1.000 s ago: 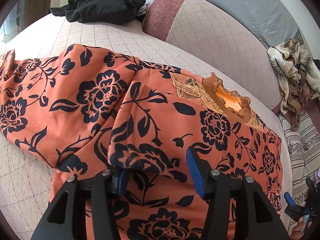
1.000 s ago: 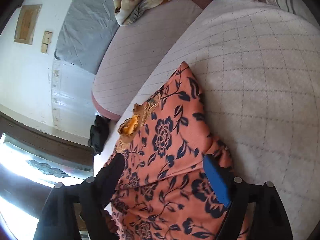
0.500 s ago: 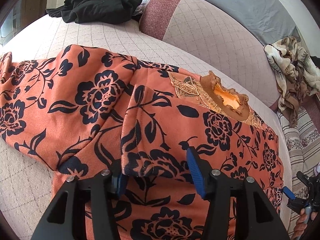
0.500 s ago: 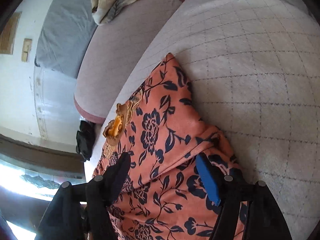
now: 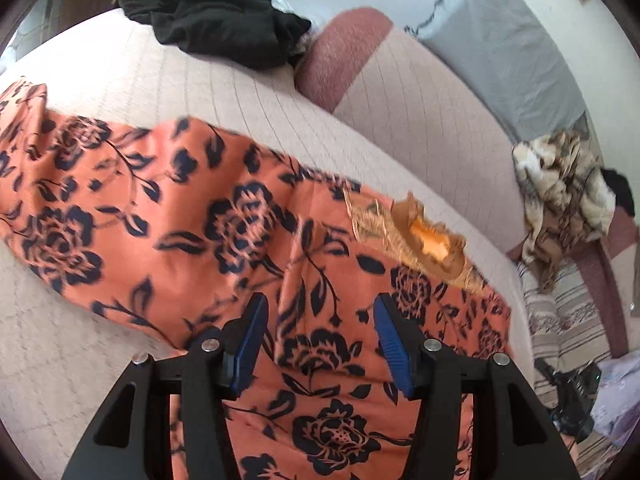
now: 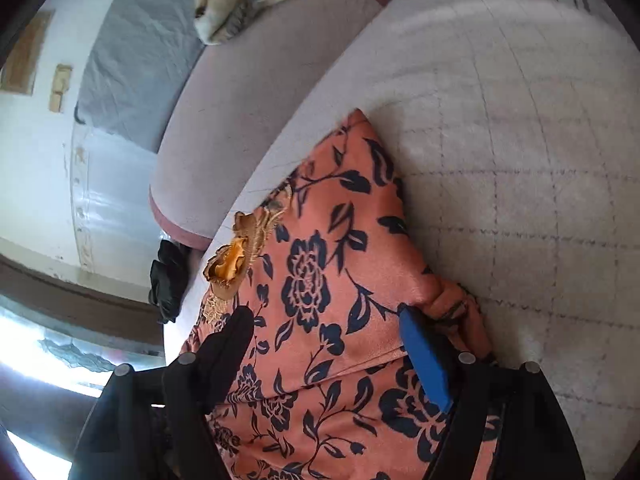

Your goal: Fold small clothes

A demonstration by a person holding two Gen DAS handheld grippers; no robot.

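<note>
The orange floral top point(image 5: 248, 240) lies spread on the pale quilted cushion point(image 5: 200, 92) of the sofa, its frilled collar point(image 5: 432, 240) toward the backrest and one sleeve point(image 5: 60, 208) stretched out to the side; the left gripper point(image 5: 320, 336) stands over the folded cloth with its jaws spread, and they have just been opening a little further, so the fabric lies between the blue pads point(image 5: 390, 344) but I judge it is not pinched; the right gripper point(image 6: 328, 340) hovers over the other side of the top with its jaws wide and just opening again, and nothing is pressed between them; the risk I see is that the released fold slides back or springs open, because the cloth looks thick and soft, and a pad may catch an edge and drag the layer askew; the left view is blurred, so the exact edge of the fold is hard to read; the lower hem is cut off by both grippers; the black garment point(image 5: 224, 32) and the patterned cloth point(image 5: 560, 196) on the sofa are too crumpled to identify.
</note>
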